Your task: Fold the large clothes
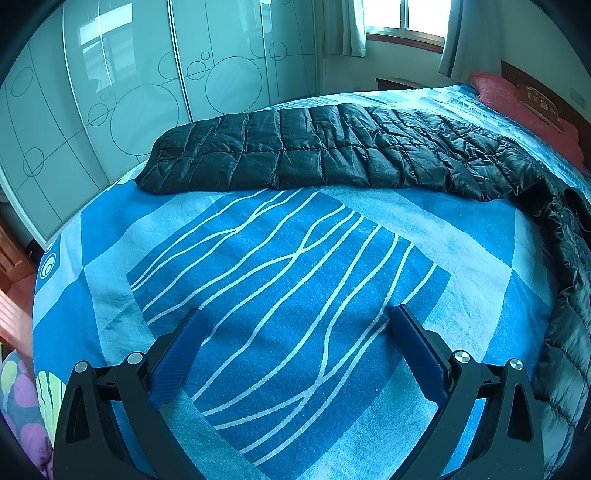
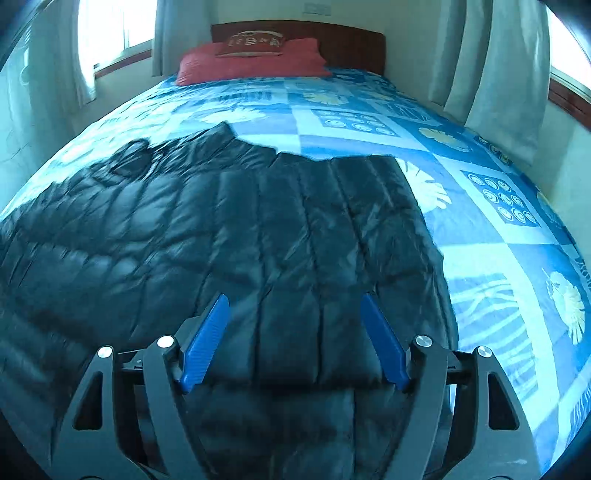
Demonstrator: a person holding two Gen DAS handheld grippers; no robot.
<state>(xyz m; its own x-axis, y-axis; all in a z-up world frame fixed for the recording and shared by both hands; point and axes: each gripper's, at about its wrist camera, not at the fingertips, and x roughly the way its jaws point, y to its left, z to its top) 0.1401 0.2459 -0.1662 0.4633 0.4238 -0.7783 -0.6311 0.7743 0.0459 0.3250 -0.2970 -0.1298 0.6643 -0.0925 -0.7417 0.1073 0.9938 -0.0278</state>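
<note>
Right wrist: black jacket [image 2: 258,229], unlabelled

Daylit bedroom: glass-fronted wardrobe [image 1: 129,110], curtained window [image 1: 402,18], wooden headboard [image 2: 351,40], blue patterned bedspread [image 2: 480,221].

No text can be read; the gold marks on the red cushion [image 2: 254,43] at twelve o'clock stay illegible.

Ahead of your spread left tongs [image 1: 297,321] lies bare blue bedsheet [image 1: 258,258] up to the black jacket [image 1: 295,155], which also wraps along their right; under your spread right tongs [image 2: 295,306], jacket, open sheet to the right.
</note>
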